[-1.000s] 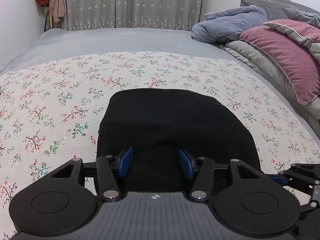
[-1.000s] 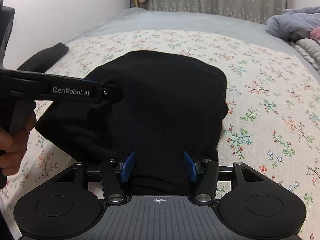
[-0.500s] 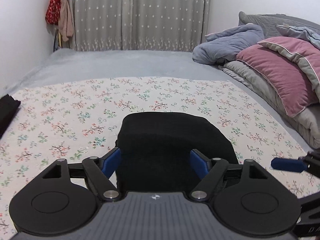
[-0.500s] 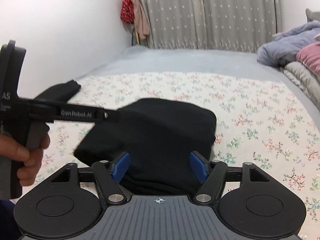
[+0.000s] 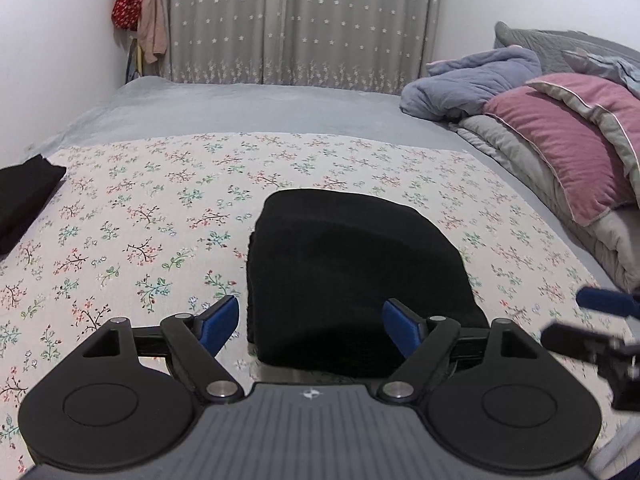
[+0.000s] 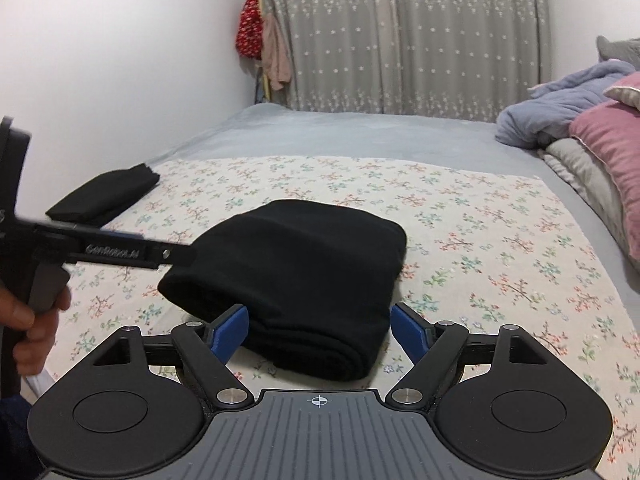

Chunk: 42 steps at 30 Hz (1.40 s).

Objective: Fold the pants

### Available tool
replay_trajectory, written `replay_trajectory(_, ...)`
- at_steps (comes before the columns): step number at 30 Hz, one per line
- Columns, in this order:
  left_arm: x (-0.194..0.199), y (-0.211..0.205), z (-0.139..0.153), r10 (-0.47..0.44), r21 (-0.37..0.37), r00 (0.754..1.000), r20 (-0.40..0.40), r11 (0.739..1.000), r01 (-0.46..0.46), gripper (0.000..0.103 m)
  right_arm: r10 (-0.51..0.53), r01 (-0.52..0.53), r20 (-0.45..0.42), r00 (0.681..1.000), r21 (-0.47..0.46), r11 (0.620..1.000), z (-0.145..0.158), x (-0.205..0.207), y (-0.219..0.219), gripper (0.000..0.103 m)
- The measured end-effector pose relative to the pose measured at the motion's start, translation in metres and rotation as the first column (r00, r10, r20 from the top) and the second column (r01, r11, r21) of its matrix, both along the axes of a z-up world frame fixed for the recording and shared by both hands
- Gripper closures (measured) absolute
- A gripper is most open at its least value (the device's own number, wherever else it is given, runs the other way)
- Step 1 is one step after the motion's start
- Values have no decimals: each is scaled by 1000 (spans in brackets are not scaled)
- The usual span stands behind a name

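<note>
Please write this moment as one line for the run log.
stage: fold finished | black pants: compact bundle on floral sheet | left gripper: open, empty | right gripper: open, empty

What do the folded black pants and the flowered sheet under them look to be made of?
Folded black pants: likely a soft, thick knit, matte; the fold edges are rounded and layered, with no sheen. Flowered sheet: probably thin woven cotton, matte, lying flat with a printed sprig pattern. Neither can be told for certain.

The folded pants (image 5: 352, 276) are lying mid-frame on the sheet (image 5: 160, 216) covering the bed (image 5: 248, 108). A second folded garment (image 5: 24, 192) is sitting at the left edge, pillows (image 5: 568, 152) piling up at right.
</note>
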<state>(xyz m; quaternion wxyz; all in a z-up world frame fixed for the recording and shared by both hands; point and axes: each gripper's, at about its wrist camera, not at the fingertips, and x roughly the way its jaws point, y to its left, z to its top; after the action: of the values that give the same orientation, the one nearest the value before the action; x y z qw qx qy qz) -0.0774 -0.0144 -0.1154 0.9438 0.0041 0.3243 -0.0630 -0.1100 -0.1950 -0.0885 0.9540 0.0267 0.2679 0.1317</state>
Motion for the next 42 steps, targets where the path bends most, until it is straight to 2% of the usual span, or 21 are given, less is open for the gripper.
replay_trajectory(4, -11, -6, 1, -20, 14, 1000, 12, 1000, 20, 12, -36, 36, 6, 999, 54, 998, 4, -6, -4, 16)
replay_trajectory(8, -20, -9, -2, -4, 28, 1000, 8, 1000, 4, 9, -74, 75, -11, 997, 81, 994, 1, -14, -3, 16)
replay_trajectory(14, -43, -5, -6, 58, 1, 998, 5, 998, -58, 3, -136, 136, -7, 991, 63, 989, -5, -42, 4, 10)
replay_trajectory(19, -62, 1, -16, 100, -39, 995, -17, 994, -100, 0, -234, 237, -35, 972, 111, 965, -13, -66, 5, 9)
replay_trajectory(22, -65, 0, -20, 90, -26, 996, -7, 996, -91, 0, -238, 241, -50, 970, 86, 967, -17, -70, 9, 8)
replay_trajectory(27, -64, 4, -22, 101, -2, 995, 18, 995, -101, 0, -236, 236, -10, 972, 74, 969, -20, -71, 10, 6)
replay_trajectory(31, -60, 0, -31, 94, 35, 996, 2, 995, -94, 0, -219, 219, -4, 976, 33, 975, -26, -68, 14, 5)
replay_trajectory(35, -55, -4, -34, 96, 49, 995, -12, 994, -95, 0, -208, 208, 8, 978, 33, 978, -25, -71, 15, 2)
replay_trajectory(42, -54, -11, -35, 93, 87, 996, -19, 992, -91, 0, -239, 239, 4, 971, -21, 971, -33, -70, 17, 1)
